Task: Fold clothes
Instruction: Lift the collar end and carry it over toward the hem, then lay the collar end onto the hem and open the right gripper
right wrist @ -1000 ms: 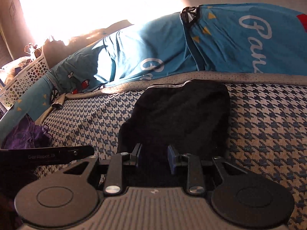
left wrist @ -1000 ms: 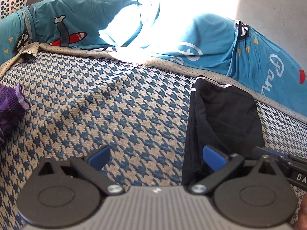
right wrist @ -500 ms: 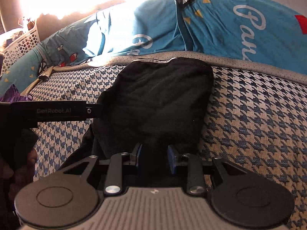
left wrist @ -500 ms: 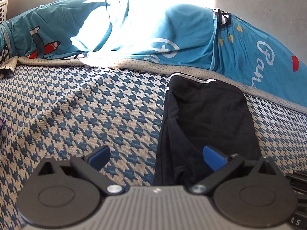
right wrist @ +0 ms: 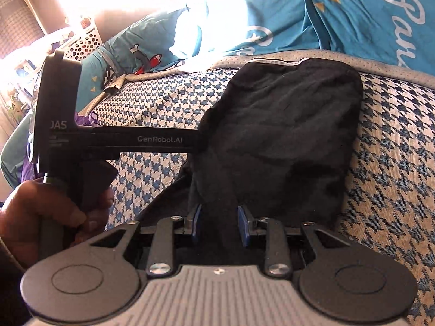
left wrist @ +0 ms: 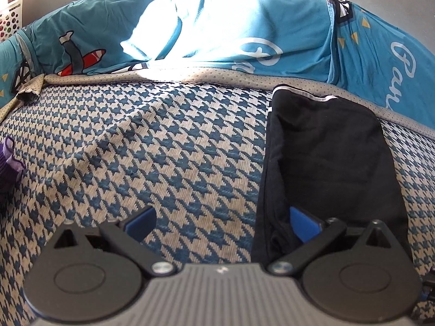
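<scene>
A black garment (left wrist: 326,157) with a thin white trim at its far end lies folded lengthwise on the blue-and-cream houndstooth bed cover (left wrist: 163,149). My left gripper (left wrist: 221,222) is open wide; its right pad sits over the garment's near left edge and its left pad over bare cover. In the right wrist view my right gripper (right wrist: 218,224) is shut on a bunched fold at the near end of the black garment (right wrist: 285,125). There the left gripper (right wrist: 195,142) shows side-on, its tip at the garment's left edge, with a hand (right wrist: 54,212) on its handle.
Teal printed bedding (left wrist: 217,35) runs along the far side of the cover, washed out by strong sunlight. A purple garment (left wrist: 8,168) lies at the left edge. A white perforated basket (right wrist: 84,43) stands beyond the bed's left corner.
In the right wrist view the left gripper has moved right, up to the black garment's left edge. The right gripper has tilted and kept its hold on the garment's near end.
</scene>
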Tool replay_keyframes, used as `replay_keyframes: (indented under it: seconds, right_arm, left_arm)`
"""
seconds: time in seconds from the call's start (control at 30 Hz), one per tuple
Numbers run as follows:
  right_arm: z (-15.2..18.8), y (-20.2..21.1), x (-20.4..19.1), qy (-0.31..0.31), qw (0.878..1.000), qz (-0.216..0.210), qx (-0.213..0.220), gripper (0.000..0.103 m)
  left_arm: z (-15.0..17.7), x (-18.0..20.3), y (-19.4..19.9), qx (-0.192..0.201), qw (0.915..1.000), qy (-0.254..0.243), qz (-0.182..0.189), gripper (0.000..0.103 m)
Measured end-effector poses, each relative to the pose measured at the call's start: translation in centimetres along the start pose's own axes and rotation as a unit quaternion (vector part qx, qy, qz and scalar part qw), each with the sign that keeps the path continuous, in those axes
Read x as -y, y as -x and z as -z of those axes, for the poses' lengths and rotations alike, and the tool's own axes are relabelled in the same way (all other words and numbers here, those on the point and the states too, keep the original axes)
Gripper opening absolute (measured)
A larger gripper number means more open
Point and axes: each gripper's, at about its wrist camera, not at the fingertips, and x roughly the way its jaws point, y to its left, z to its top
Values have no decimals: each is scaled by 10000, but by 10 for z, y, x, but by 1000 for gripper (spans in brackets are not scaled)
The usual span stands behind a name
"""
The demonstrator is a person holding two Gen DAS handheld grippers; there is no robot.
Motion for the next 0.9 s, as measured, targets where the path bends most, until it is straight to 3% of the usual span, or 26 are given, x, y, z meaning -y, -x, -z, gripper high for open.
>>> replay_keyframes:
  seconds: [0.13,0.27,0.6,0.9]
  right_arm:
    - [-2,8,2,-11,9999,62,96,28]
    - [4,40,19,-367,9975,390,452,29]
    - [64,100,34,-1145,9848,1091,714,36]
    - [120,136,27,-1709,9644,1806,901,45]
  left_arm:
    - [1,-5,-7,-146,9997,133,124,103]
    - [4,-8,-9,-176,9994,226,179,103]
    - [18,4,26,244,9988,-411,-96,103]
    - [44,-19,63,273,9991,-319,51,103]
